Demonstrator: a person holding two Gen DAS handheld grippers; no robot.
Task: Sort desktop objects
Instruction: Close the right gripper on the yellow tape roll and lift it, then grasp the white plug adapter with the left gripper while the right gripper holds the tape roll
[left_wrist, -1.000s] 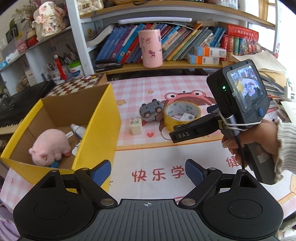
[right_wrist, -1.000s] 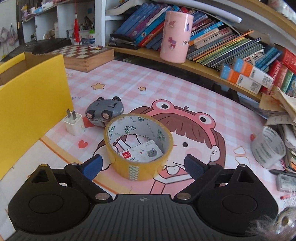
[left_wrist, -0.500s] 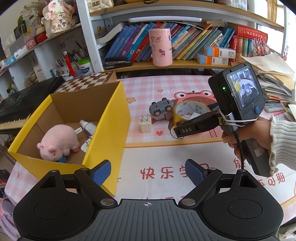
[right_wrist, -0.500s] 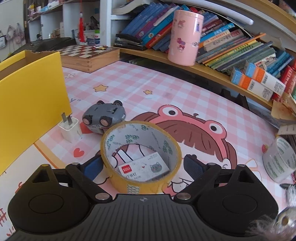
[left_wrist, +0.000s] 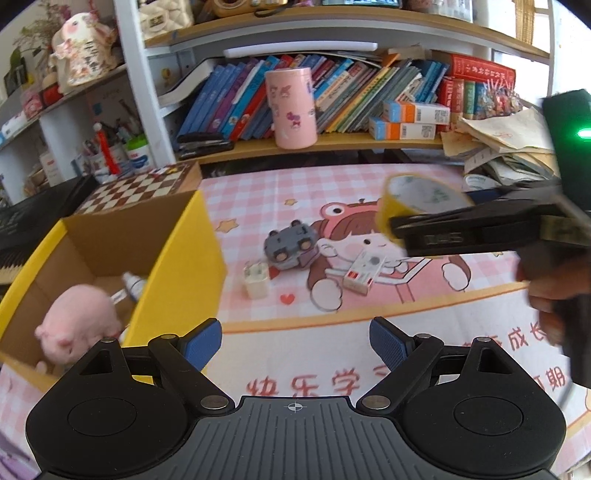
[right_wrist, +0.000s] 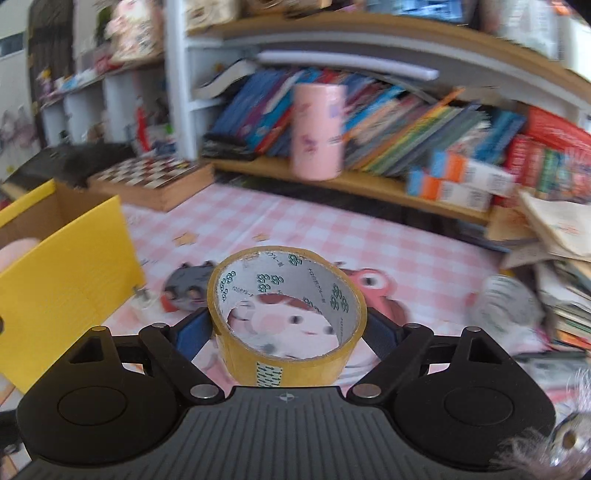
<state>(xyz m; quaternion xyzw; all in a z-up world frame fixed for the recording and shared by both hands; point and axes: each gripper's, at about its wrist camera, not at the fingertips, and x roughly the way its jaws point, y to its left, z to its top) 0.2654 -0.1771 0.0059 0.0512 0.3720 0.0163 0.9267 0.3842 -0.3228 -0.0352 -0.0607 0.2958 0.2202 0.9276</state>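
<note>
With both blue pads pressed against its outer wall, our right gripper (right_wrist: 289, 326) is clamped on the yellow tape roll (right_wrist: 287, 314), roll sitting square between the fingers, open core facing up and forward. From the left wrist view the same roll (left_wrist: 417, 201) hangs clear of the pink mat (left_wrist: 369, 184), up off the surface, at the tip of the right gripper's black fingers, well right of the box.

Our left gripper (left_wrist: 295, 341) is spread wide with nothing between its pads, hovering low over the near edge of the mat beside the yellow cardboard box (left_wrist: 184, 266).

Below the lifted roll, on the mat: a small white card box (left_wrist: 364, 271) lying flat, a grey toy car (left_wrist: 290, 245) just left of it, and a white plug adapter (left_wrist: 256, 279) near the car, prongs up. All three are apart from either gripper.

Inside the box we see a pink plush pig (left_wrist: 79, 319) and a small white bottle (left_wrist: 133, 283) behind it.

Right wrist view is motion-blurred; background detail there is unreliable.
</note>
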